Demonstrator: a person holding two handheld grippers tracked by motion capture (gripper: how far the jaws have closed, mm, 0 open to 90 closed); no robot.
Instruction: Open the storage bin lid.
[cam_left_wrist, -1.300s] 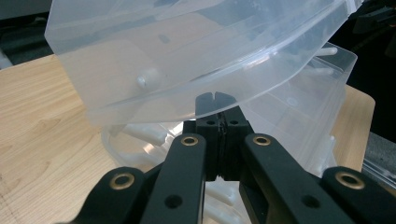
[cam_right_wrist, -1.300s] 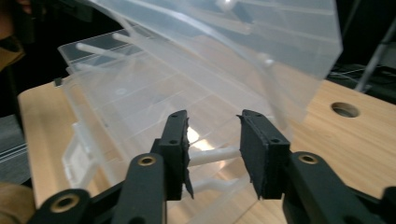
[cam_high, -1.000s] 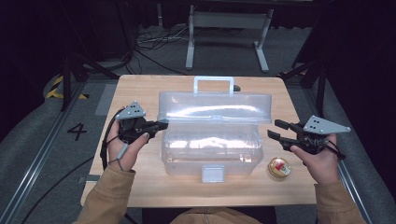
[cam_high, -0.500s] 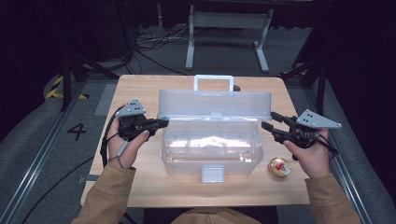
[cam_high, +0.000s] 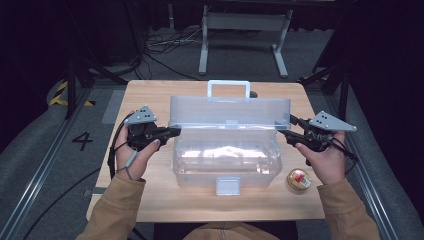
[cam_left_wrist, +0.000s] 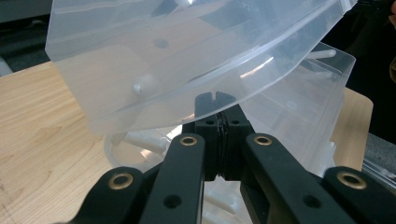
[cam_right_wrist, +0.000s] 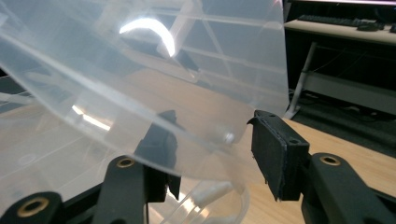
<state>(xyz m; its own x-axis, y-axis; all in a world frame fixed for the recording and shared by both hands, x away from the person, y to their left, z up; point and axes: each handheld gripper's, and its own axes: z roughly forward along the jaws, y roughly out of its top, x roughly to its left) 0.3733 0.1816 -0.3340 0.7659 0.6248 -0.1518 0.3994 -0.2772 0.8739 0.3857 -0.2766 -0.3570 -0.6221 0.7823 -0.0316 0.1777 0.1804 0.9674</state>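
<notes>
A clear plastic box (cam_high: 225, 162) stands mid-table with its lid (cam_high: 230, 110) raised partway, the white handle (cam_high: 228, 90) at the back. My left gripper (cam_high: 175, 131) is at the lid's left front corner. In the left gripper view, it (cam_left_wrist: 215, 100) is shut on the lid's rim (cam_left_wrist: 163, 56). My right gripper (cam_high: 287, 126) is at the lid's right end. In the right gripper view, it (cam_right_wrist: 212, 119) stands open, with the lid's edge (cam_right_wrist: 140, 70) between its jaws and not pressed; one jaw shows through the plastic.
A small round gold and red object (cam_high: 298, 179) lies on the wooden table (cam_high: 150, 95) right of the box, under my right hand. The box's front latch (cam_high: 227, 185) hangs down. Dark floor, cables and a metal stand lie beyond the table.
My right gripper has moved left and slightly away from the person, up to the lid's right end. The left gripper and the lid have stayed where they were.
</notes>
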